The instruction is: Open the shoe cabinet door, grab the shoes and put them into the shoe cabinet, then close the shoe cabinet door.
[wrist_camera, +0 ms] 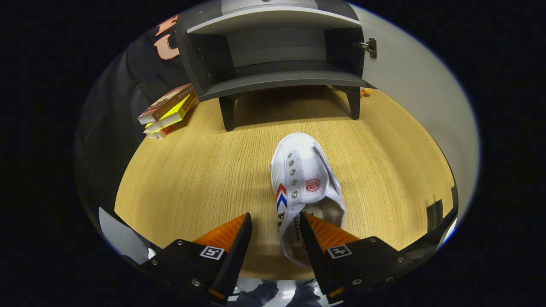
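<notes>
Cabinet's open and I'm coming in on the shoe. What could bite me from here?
The open gripper straddles only the near sidewall of the white canvas slip-on shoe; one finger sits inside its opening, so closing may pinch just soft fabric and let the shoe sag or swing. Carried that way, its toe could catch the front shelf edge of the dark grey shoe cabinet.

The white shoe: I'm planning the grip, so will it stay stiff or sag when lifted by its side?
The white shoe looks like soft canvas, so its side wall would probably fold when pinched. It seems light for its size. Its flat sole on the wooden floor makes rolling unlikely. The tongs are open, straddling one side of its heel.
</notes>
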Demonstrator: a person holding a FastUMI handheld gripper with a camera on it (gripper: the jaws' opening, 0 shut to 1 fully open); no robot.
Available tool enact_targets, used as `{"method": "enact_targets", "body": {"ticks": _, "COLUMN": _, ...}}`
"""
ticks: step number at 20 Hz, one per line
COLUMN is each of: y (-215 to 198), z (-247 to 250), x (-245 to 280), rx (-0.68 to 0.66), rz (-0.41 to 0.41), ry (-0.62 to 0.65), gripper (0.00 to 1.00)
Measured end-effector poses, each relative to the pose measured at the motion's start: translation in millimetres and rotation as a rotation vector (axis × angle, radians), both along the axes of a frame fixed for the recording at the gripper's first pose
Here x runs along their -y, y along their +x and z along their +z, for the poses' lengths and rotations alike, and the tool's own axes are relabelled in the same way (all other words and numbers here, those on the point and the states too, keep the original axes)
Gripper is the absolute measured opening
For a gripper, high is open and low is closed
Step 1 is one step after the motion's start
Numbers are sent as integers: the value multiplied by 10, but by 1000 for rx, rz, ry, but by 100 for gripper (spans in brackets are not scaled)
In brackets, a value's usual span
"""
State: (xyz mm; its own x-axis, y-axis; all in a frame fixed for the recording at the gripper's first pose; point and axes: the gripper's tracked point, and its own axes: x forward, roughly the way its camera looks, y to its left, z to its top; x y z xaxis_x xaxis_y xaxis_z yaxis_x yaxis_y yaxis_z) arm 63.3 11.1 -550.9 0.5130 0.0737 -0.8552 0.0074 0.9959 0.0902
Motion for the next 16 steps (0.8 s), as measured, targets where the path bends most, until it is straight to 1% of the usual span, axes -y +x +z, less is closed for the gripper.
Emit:
{"method": "enact_targets", "body": {"ticks": 1, "y": 10, "z": -13, "x": 6, "rx": -3, "rz": 2, "ry": -2, "gripper": 69}}
{"method": "enact_targets", "body": {"ticks": 3, "y": 20, "z": -32, "x": 11, "rx": -10, "rz": 6, "ry": -7, "gripper": 58}}
{"method": "enact_targets", "body": {"ticks": 4, "y": 16, "z": -47, "x": 26, "rx": -16, "rz": 7, "ry": -11, "gripper": 47}}
{"method": "enact_targets", "body": {"ticks": 7, "y": 26, "z": -67, "x": 80, "rx": -24, "rz": -9, "ry": -13, "gripper": 32}}
{"method": "enact_targets", "body": {"ticks": 8, "y": 29, "z": -62, "x": 95, "rx": -21, "rz": -13, "ry": -16, "gripper": 25}}
{"method": "enact_targets", "body": {"ticks": 9, "y": 32, "z": -51, "x": 90, "rx": -20, "rz": -11, "ry": -17, "gripper": 21}}
{"method": "enact_targets", "body": {"ticks": 10, "y": 25, "z": -47, "x": 87, "rx": -18, "rz": -6, "ry": -19, "gripper": 14}}
{"method": "enact_targets", "body": {"ticks": 11, "y": 31, "z": -39, "x": 88, "rx": -19, "rz": -1, "ry": -25, "gripper": 12}}
{"method": "enact_targets", "body": {"ticks": 12, "y": 27, "z": -26, "x": 86, "rx": -20, "rz": 1, "ry": -31, "gripper": 7}}
{"method": "enact_targets", "body": {"ticks": 14, "y": 29, "z": -12, "x": 87, "rx": -26, "rz": -3, "ry": -29, "gripper": 0}}
{"method": "enact_targets", "body": {"ticks": 16, "y": 58, "z": 44, "x": 90, "rx": -20, "rz": -5, "ry": -22, "gripper": 0}}
